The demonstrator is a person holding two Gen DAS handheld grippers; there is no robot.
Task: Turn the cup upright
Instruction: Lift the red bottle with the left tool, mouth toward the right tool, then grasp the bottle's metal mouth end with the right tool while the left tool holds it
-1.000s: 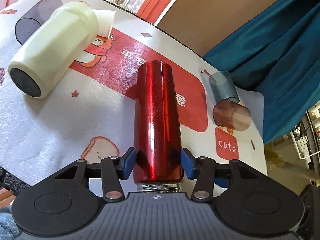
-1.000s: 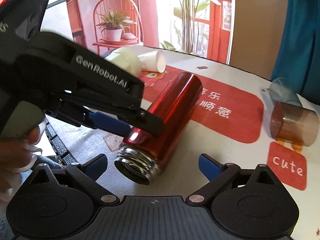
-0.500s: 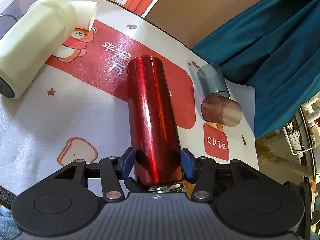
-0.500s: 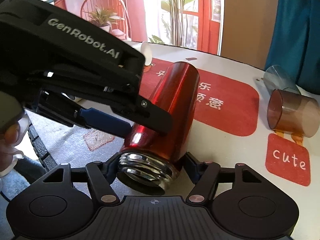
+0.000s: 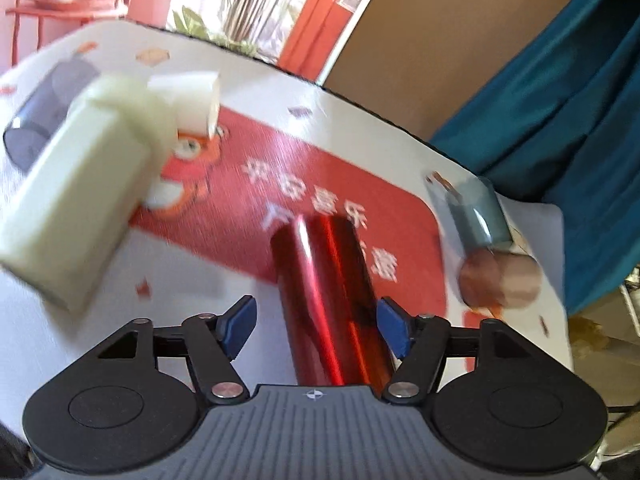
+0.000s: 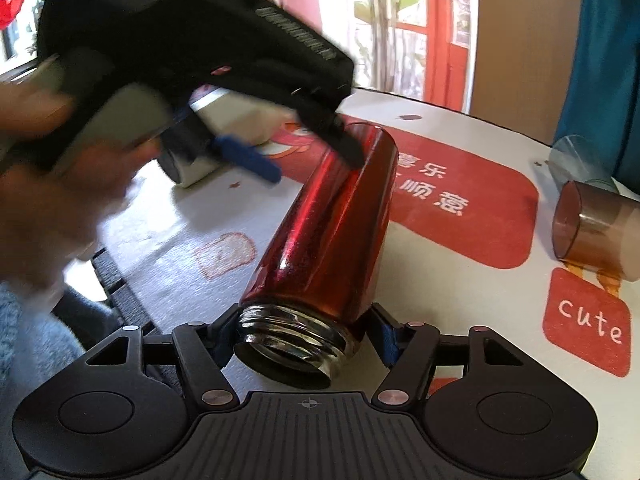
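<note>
In the right wrist view the flask point(image 6: 328, 236) lies on the mat point(image 6: 472, 216) at frame centre, its open mouth low between the right gripper point(image 6: 304, 340) fingers. The left gripper point(image 6: 256, 152) sits upper left, above it. Two tumblers point(image 6: 592, 224) lie at the right edge, one behind the other.

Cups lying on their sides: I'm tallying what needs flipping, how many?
6: red cup in right tongs; cream cup, grey cup, white cup far left; blue cup, amber cup right.
</note>
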